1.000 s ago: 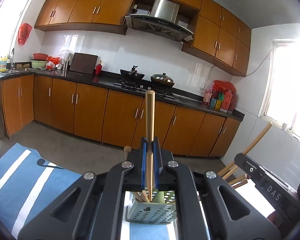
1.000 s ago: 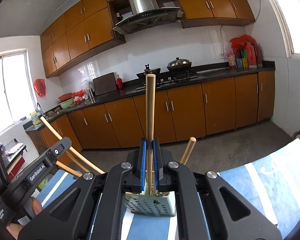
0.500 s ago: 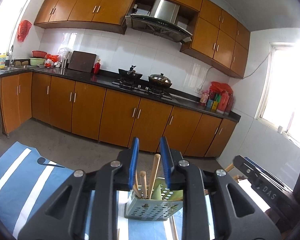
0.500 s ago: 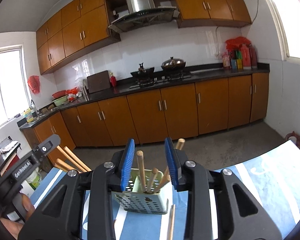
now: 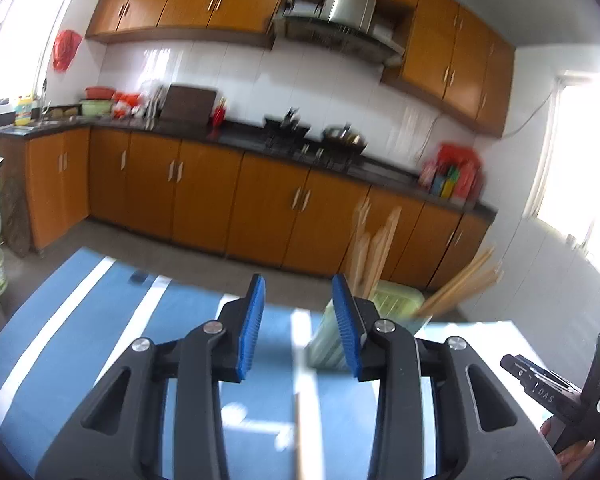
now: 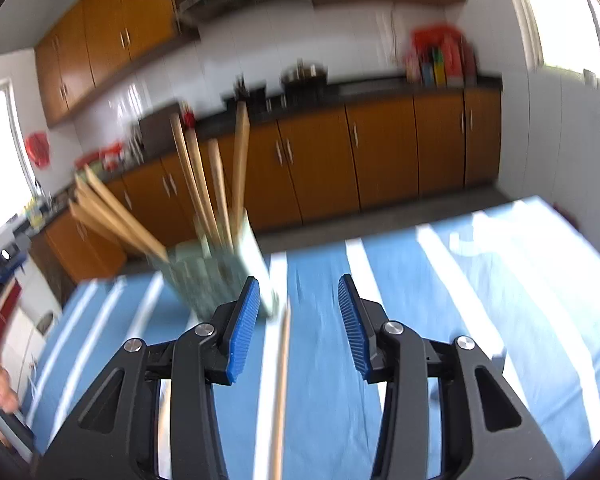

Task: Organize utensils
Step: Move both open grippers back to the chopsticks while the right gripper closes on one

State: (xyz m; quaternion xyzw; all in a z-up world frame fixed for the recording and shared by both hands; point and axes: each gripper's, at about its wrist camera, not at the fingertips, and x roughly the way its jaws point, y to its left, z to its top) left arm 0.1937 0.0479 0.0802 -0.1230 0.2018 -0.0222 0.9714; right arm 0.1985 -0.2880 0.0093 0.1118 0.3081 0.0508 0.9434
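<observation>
on the blue and white striped cloth stands a pale green perforated utensil holder, seen in the left wrist view just right of the left gripper and partly hidden behind its right finger. wooden chopsticks rise from the holder, some nearly upright, others leaning far to the right. the left gripper's blue-padded jaws have just been opening and stand partly apart with nothing between the pads. one loose chopstick lies on the cloth below the gap, running toward the near edge. at the far right of this view, the other hand-held device and part of a hand appear.

in the right wrist view the same holder sits left of and beyond the right gripper, its base just behind the left finger. upright chopsticks stand in it, and a second bundle leans out to the left. the right gripper's jaws have likewise just been opening, partly spread and gripping nothing. a single chopstick lies on the cloth beneath the gap, nearer the left pad. both views are motion-blurred. orange kitchen cabinets and a dark counter line the far wall.
</observation>
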